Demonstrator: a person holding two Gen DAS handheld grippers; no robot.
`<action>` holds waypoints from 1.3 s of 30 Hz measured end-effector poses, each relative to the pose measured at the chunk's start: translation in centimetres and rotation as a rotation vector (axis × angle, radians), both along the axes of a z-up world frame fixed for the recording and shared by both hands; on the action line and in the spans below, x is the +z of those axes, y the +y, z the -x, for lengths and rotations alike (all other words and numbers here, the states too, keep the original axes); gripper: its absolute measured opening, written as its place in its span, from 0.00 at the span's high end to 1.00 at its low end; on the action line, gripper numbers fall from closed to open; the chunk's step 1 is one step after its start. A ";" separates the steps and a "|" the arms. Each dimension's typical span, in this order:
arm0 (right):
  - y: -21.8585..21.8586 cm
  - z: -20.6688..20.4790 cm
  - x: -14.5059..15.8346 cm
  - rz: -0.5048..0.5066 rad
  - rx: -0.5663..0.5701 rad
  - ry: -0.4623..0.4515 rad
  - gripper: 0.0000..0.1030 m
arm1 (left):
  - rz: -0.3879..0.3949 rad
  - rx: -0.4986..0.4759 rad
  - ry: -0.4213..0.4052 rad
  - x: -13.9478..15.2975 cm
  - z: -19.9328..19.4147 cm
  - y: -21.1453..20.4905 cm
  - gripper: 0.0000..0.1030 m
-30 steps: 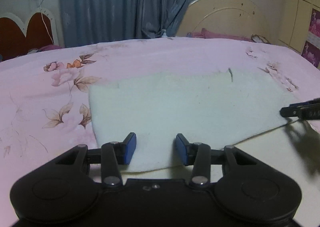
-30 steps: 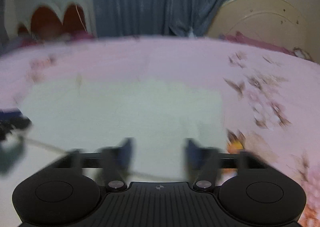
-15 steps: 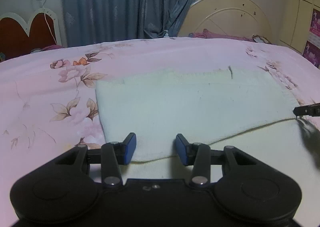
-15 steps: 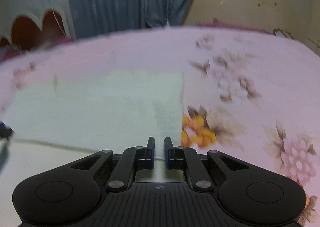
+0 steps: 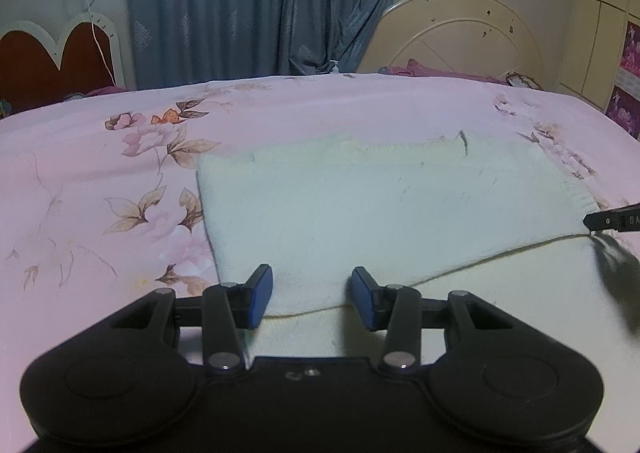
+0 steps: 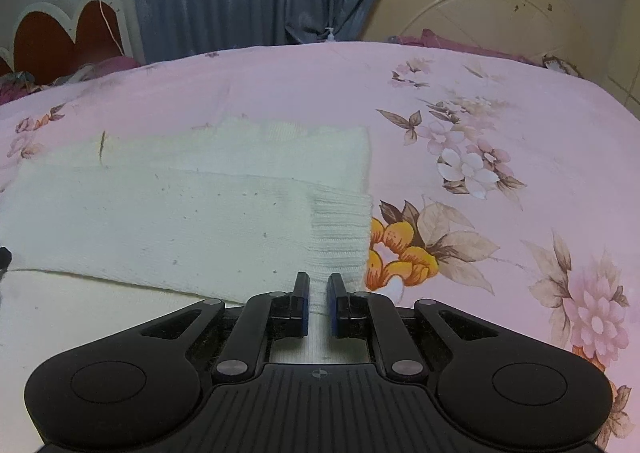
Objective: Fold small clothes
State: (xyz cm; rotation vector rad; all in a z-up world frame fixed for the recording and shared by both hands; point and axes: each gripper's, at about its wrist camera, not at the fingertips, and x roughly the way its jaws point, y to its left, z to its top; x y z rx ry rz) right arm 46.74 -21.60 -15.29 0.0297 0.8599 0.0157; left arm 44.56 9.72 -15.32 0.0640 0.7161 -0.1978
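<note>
Two tools work on the soft, limp cream knitted garment (image 6: 192, 213) lying mid-frame on the pink flowered bed (image 6: 520, 125): the right tool (image 6: 318, 303) pinches its ribbed lower-right corner, while the left tool (image 5: 312, 295) stands half-wide over the folded edge, gripping nothing.

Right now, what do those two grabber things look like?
The left gripper and the right gripper look alike: wide black plastic bodies with round bumps, silver rivets on jointed black bars, and blue pads on the fingers. The right one's body is ribbed with a small crosshair mark.
</note>
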 end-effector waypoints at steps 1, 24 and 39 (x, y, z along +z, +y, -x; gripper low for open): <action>0.0 0.0 0.0 0.002 0.003 -0.001 0.93 | -0.006 -0.001 -0.003 0.0 0.1 -0.1 0.58; -11.4 19.4 1.9 -0.400 0.014 0.051 0.53 | 0.192 0.113 0.141 2.1 18.4 3.6 0.53; -12.6 31.9 0.2 -0.616 0.079 0.144 0.63 | 0.547 0.195 0.218 0.3 32.0 5.5 0.55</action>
